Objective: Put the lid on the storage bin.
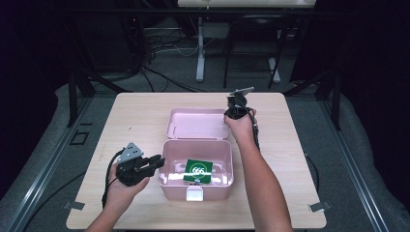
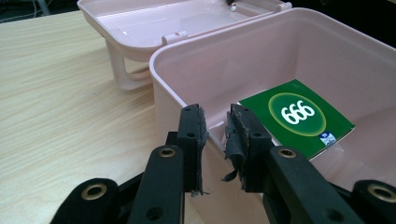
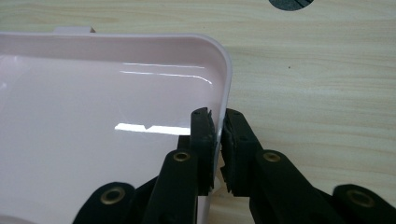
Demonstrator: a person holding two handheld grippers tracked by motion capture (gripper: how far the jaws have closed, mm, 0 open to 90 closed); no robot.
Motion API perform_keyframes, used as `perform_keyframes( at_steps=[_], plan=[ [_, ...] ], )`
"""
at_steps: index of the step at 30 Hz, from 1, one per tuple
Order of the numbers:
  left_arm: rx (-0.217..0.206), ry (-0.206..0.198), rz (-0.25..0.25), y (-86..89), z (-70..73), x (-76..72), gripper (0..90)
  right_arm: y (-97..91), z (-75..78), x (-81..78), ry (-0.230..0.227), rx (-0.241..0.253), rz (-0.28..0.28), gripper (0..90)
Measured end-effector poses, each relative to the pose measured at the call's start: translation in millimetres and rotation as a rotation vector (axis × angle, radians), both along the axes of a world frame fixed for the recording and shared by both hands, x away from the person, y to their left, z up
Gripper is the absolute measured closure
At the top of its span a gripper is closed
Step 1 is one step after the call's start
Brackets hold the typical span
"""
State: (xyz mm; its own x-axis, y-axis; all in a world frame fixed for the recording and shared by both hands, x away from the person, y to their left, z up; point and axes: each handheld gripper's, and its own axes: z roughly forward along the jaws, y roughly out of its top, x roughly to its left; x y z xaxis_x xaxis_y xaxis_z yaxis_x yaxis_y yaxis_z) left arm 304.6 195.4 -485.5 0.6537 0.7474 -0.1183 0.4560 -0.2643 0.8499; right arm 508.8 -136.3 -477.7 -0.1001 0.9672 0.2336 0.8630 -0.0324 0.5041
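I have the pink plastic box [image 1: 196, 186] sitting open at the middle of the wooden table [image 1: 140, 121], its lid [image 1: 197, 123] laid back flat on the far side. My left gripper [image 1: 157, 162] clamps the box's left wall, one jaw inside and one outside, pads pressed on the rim. My right gripper [image 1: 231, 113] pinches the lid's right edge at the far right corner, jaws narrow around the thin rim. A green card [image 1: 197, 171] marked 666 lies flat on the box floor.
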Motion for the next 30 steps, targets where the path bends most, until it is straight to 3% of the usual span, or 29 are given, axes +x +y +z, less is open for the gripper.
perform_keyframes(
  at_steps=[30],
  plan=[
    [-0.002, 0.000, -0.001, 0.1, -0.2, 0.1, 74.8, 1.4, 4.6, -2.2, 0.006, -0.018, -0.012, 84.9]
  ],
)
